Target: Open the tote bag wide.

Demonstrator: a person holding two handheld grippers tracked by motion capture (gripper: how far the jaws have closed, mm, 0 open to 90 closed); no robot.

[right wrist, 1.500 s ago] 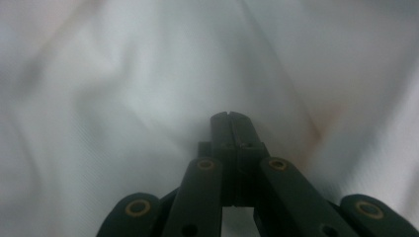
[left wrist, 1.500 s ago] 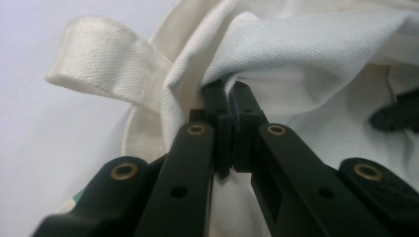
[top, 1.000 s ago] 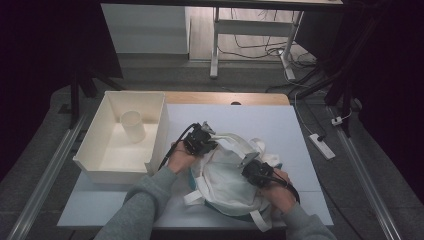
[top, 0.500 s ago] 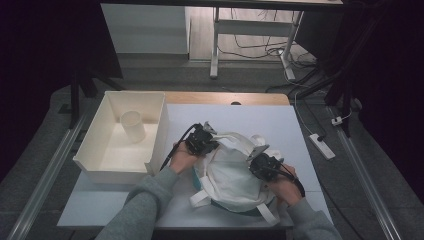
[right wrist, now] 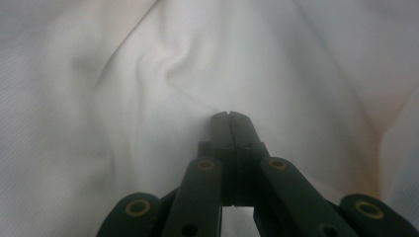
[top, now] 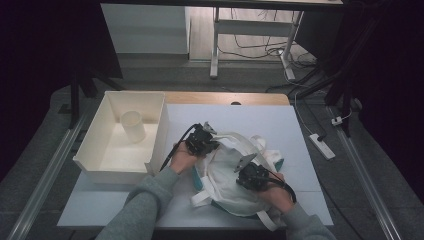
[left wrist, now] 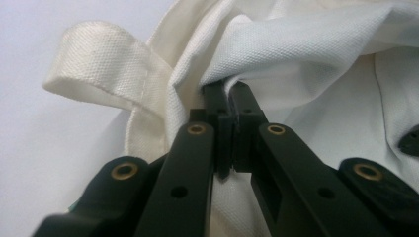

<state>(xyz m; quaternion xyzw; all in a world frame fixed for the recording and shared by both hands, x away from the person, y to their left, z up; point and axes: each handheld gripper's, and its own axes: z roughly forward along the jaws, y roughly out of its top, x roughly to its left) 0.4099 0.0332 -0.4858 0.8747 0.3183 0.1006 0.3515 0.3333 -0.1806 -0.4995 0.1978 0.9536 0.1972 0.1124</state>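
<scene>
A white cloth bag [top: 225, 185] with teal trim and long straps [top: 240, 137] lies crumpled on the white table top [top: 280, 120]. My left gripper [top: 212, 144] is at the bag's upper left edge. In the left gripper view it [left wrist: 228, 89] is shut on a folded edge of the bag [left wrist: 306, 44], beside a strap loop [left wrist: 99, 54]. My right gripper [top: 242, 172] rests on the bag's right half. In the right gripper view its jaws [right wrist: 230, 116] are pressed together with their tips in the puckered white cloth [right wrist: 148, 74].
A deep white bin [top: 100, 165] stands at the table's left with a pale cup [top: 132, 125] upright inside. A power strip [top: 322, 146] lies on the floor to the right. Desk legs and cables stand behind the table.
My right gripper has shifted a little to the left and nearer the table's front, and the bag's cloth has bunched with it. The left gripper has stayed put.
</scene>
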